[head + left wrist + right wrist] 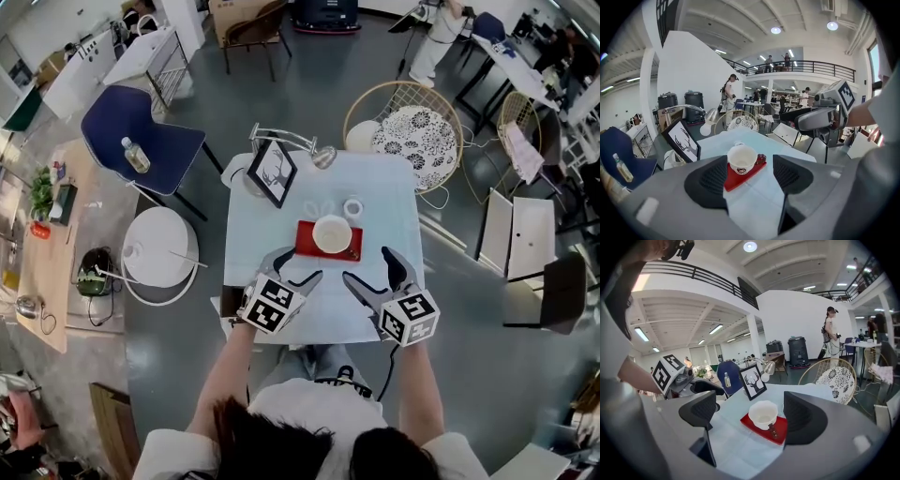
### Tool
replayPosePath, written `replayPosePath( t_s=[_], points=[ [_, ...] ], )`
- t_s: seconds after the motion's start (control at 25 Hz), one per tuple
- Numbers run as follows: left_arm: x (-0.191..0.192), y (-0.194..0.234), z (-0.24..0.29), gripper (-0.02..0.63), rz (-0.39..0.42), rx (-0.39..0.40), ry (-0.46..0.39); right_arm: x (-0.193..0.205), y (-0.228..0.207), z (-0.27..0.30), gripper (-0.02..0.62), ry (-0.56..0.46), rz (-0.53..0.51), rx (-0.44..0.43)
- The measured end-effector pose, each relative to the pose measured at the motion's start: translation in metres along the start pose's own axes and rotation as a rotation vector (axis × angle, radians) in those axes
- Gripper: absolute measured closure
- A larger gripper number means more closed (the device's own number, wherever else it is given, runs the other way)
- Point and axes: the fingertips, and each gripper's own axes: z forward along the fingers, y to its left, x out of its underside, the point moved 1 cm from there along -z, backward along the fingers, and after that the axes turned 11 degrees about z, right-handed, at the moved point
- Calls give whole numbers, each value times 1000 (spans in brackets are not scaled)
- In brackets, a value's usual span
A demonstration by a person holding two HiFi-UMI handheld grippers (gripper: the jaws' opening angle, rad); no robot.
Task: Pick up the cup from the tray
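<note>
A white cup (332, 233) stands on a small red tray (307, 244) in the middle of the pale square table (272, 309). In the left gripper view the cup (741, 159) shows a small printed figure and the tray (737, 178) lies under it; the right gripper view has the cup (762, 414) on the tray (780, 431) with a dark small object beside it. My left gripper (294, 270) is open, short of the tray's near left corner. My right gripper (371, 265) is open too, near the tray's right corner. Both are empty.
A framed deer picture (273, 172) and a desk lamp (323, 156) stand at the table's far left. A small white ring-shaped item (353, 207) lies beyond the tray. Around the table are a wicker chair (417, 127), a blue chair (141, 134) and a round white stool (159, 246).
</note>
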Motion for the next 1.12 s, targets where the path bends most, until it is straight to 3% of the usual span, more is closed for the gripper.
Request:
replayPosePath(
  t_s=[0.28,0.64,0.92,1.12],
  points=[
    [11,15,28,321,12,-67,42,16,-9,31,100,72,-72,-38],
    [48,17,73,321,106,-2,193,52,-39,67,85,183,-186,-34],
    [57,26,103,321,155,49,229,63,-60,93,83,221,-204,-44],
    [72,29,115,322,192,87,268,75,-68,110,79,314,-285,-33]
  ],
)
